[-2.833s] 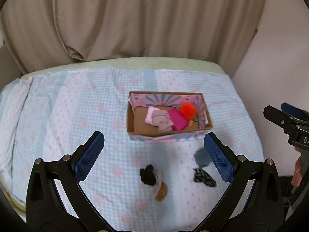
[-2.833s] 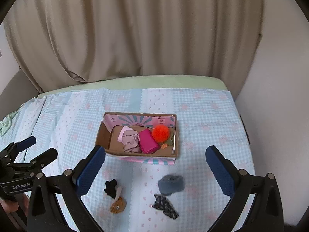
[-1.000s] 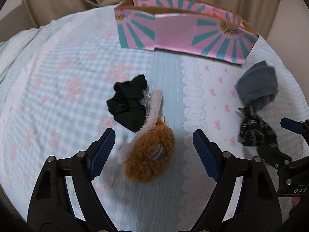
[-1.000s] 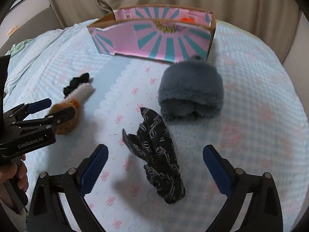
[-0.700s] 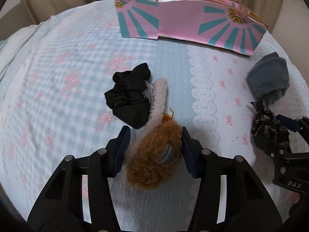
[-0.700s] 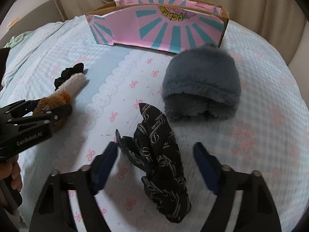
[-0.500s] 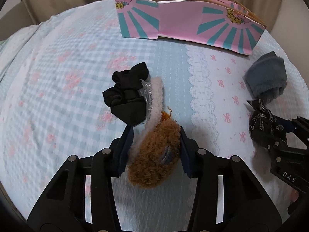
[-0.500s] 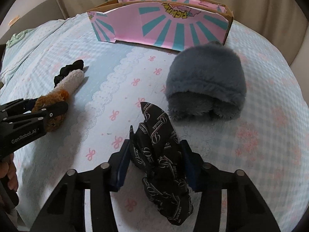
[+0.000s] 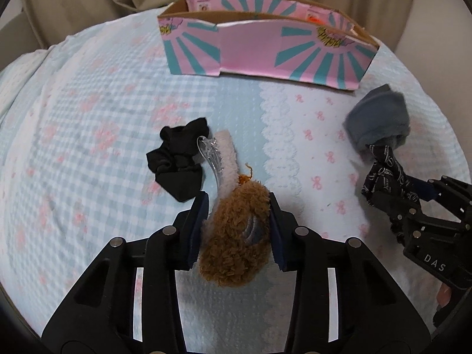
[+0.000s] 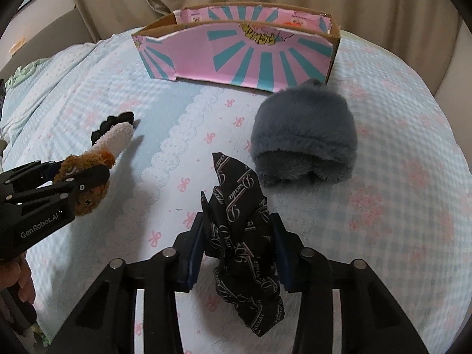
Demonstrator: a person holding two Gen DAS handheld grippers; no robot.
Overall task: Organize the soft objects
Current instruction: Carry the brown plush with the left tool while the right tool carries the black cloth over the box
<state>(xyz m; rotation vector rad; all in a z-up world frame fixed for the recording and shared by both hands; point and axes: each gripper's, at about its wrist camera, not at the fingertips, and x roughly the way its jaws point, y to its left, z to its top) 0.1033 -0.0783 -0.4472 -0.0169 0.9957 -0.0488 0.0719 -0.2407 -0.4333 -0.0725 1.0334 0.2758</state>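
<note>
on the bed point(image 9: 88, 124), under a pale blue checked cover with pink bows, we find both claws closed on soft items. the left claw point(image 9: 237, 224) has just been closing, and its blue pads now press both sides of the brown fuzzy item point(image 9: 236, 242), which rests on the cover between them. a white fleecy strip point(image 9: 227, 159) with a clear plastic comb edge runs up from that item toward the black fabric piece point(image 9: 180, 162), which lies just beside it to the left; we cannot tell whether strip and brown item are one thing. the right claw point(image 10: 237, 244) has just been closing as well, and it now grips the black patterned cloth point(image 10: 242, 230) bearing white lettering, whose upper point stands up above the pads while its lower end trails below them. the grey furry hat point(image 10: 303, 144) sits just beyond that cloth, near the right front corner of the pink and teal box point(image 10: 236, 56). the box stands at the far side of the cover, well apart from both claws, with something orange just visible inside. a hand point(image 10: 17, 280) shows at the left edge of the right wrist view, beneath the left claw's body.
</note>
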